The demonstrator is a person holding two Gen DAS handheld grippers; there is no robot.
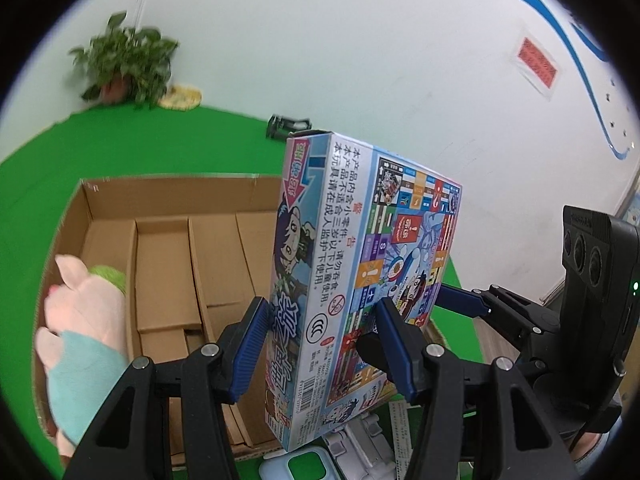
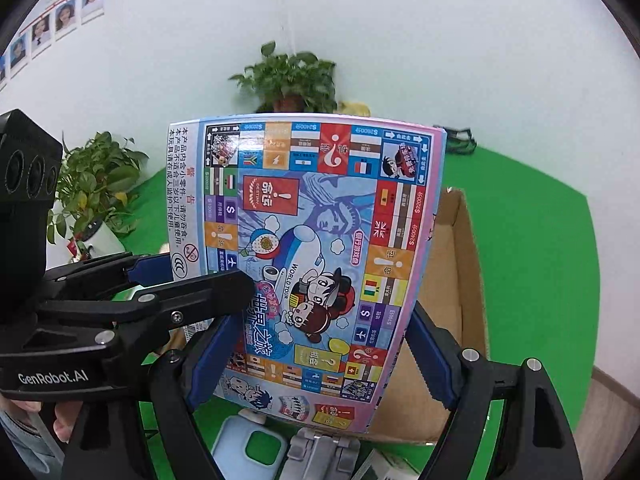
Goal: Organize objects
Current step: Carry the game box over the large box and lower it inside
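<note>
The board-game box (image 1: 360,280) is held upright in the air by both grippers, its printed game-board face toward the right wrist camera, above the near right part of the cardboard box (image 1: 168,200). The left gripper (image 1: 320,344) is clamped across the game box's narrow thickness — one blue pad on the side panel with the printed text, the other on the board face. The right gripper (image 2: 324,360) is clamped across the game box's wider face, its pads pressing the two long edges low down.

In the left wrist view the cardboard box fills nine o'clock; it is open-topped, with cardboard dividers standing inside. A pink plush toy (image 1: 80,320) with a pale teal part lies in the leftmost compartment, at about eight o'clock. Under the game box, at six o'clock, a light blue item (image 1: 296,464) and a grey plastic piece (image 1: 360,448) lie on the green table cover (image 1: 200,136). At eleven o'clock a potted plant (image 1: 124,60) stands against the white wall — a small dark object (image 1: 288,126) sits at twelve.
</note>
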